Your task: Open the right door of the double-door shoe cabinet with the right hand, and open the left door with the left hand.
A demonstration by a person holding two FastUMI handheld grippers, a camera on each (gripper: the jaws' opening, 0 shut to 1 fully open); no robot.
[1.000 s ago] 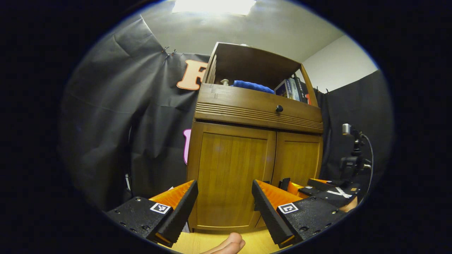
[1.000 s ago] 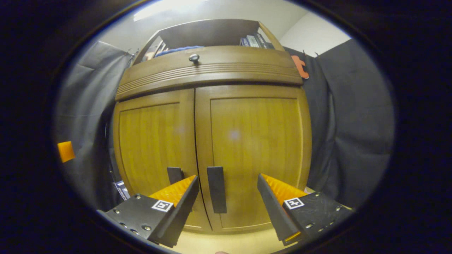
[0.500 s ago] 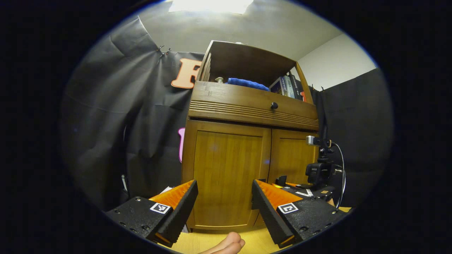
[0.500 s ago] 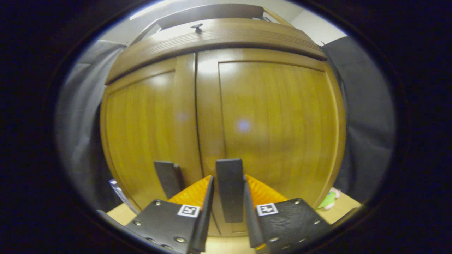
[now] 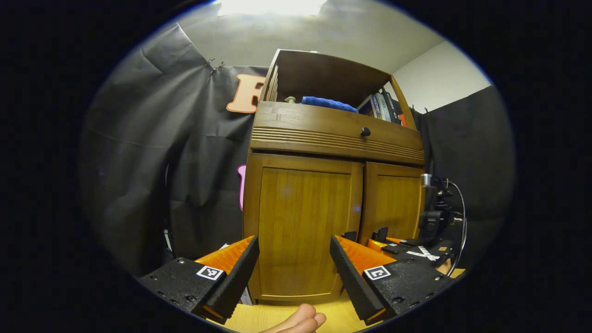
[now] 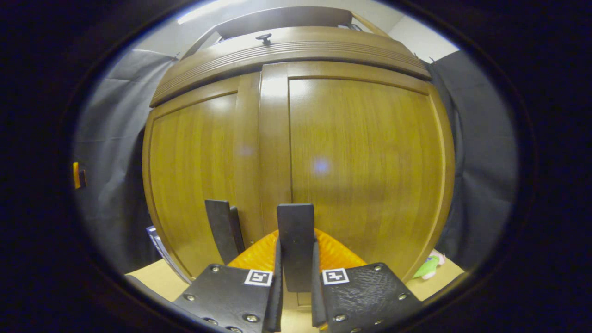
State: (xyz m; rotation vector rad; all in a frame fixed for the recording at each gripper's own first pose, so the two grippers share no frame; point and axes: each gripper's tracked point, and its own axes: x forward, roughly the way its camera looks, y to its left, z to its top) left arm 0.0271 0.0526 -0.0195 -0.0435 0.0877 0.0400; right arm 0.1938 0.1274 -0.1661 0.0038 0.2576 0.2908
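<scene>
The wooden shoe cabinet (image 5: 323, 138) stands in front of me with both doors looking closed. In the right gripper view my right gripper (image 6: 296, 252) is shut on the dark upright handle (image 6: 296, 222) of the right door (image 6: 365, 157). The left door (image 6: 194, 166) has its own dark handle (image 6: 223, 229) just beside it. In the left gripper view my left gripper (image 5: 293, 266) is open and held back from the left door (image 5: 300, 226), level with its lower half. The left handle (image 5: 350, 236) and the right gripper (image 5: 407, 247) at the right door (image 5: 393, 203) show past its right finger.
Above the doors is a drawer with a round knob (image 5: 365, 132), then an open shelf with a blue cloth (image 5: 326, 101) and books (image 5: 381, 104). Black cloth walls flank the cabinet. A person's toes (image 5: 300, 319) rest on the wooden floor (image 5: 249, 317). A green toy (image 6: 428, 266) lies at the cabinet's right.
My right gripper went in from open and farther back and shut on the right door's handle. The left gripper stayed open and barely shifted.
</scene>
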